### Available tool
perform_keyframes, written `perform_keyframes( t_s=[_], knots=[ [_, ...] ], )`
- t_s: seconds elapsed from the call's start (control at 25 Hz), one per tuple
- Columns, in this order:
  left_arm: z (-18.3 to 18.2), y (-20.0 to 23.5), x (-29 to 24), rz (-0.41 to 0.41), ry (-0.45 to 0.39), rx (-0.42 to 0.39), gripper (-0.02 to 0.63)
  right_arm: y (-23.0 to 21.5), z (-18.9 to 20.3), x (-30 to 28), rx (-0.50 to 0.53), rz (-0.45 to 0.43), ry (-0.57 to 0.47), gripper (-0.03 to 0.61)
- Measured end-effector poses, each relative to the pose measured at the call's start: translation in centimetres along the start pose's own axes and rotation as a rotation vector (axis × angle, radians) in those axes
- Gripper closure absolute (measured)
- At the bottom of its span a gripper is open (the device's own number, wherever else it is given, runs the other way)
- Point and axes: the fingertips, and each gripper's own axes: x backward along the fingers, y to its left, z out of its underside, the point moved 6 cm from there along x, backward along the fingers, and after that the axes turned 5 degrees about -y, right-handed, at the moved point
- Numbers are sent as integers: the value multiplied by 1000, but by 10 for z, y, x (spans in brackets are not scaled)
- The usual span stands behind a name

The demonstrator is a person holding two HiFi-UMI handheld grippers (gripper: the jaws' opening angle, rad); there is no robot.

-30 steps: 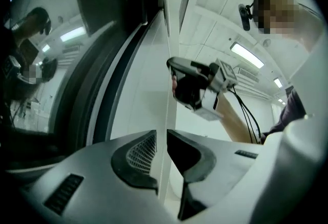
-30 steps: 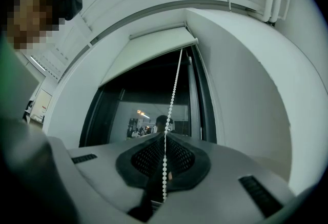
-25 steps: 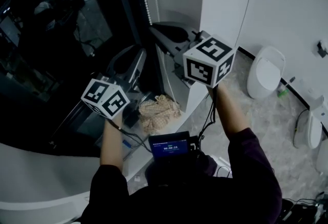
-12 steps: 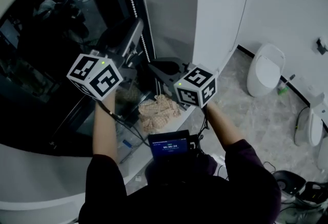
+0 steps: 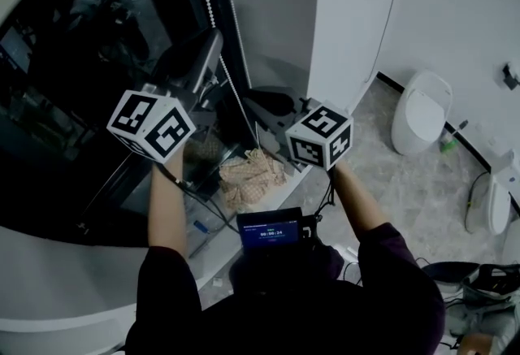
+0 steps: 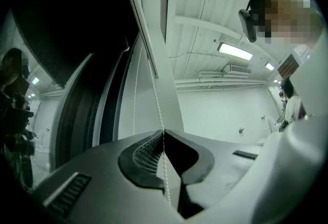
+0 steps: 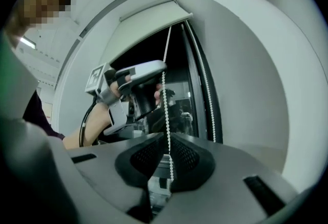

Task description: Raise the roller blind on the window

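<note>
Roller blind (image 7: 146, 31) sat high over the dark window (image 7: 192, 84), its bead chain (image 7: 165, 77) hanging alongside. Left gripper (image 6: 163, 135) and right gripper (image 7: 168, 138) fingers both clamped the chain. It looked light, limp and slippery, so best pinched across the beads.

I worked in what looked like a showroom or test space, not a home. Right of the tall dark window (image 5: 73, 61) stood plain white walls (image 5: 455, 12) and a stone-patterned floor (image 5: 406, 191) with loose white toilet-like fixtures (image 5: 421, 114). Above the window, a bare ceiling (image 6: 205, 7) carried a strip light (image 6: 234, 51).
</note>
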Motion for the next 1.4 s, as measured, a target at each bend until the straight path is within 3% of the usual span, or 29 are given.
perform_keyframes(
  t_s=[0.08, 0.2, 0.36, 0.52, 0.8, 0.88, 1.04, 1.2, 1.4],
  knots=[
    [4, -1, 7, -2, 17, -23, 597, -8, -15, 4, -19, 17, -60, 561],
    [37, -7, 8, 5, 105, -47, 597, -21, -55, 11, -23, 43, -155, 561],
    [97, -18, 18, 8, 177, 87, 597, -30, -109, 6, 16, 35, -226, 521],
    [138, -33, 34, 30, 231, 150, 597, -22, -142, -13, 75, 27, -247, 486],
    [153, -47, 41, 40, 250, 186, 597, -11, -157, -37, 140, 51, -228, 496],
    [153, -46, 41, 33, 250, 181, 597, -14, -155, -39, 168, 91, -222, 564],
    [161, -40, 42, 4, 266, 151, 595, -32, -152, -44, 243, 234, -189, 568],
    [122, -28, 42, -48, 133, 141, 595, -63, -152, -37, 249, 373, -179, 568],
    [11, -17, 21, -18, -103, 86, 595, -74, -156, -21, 314, 606, -230, 568]
  ],
)
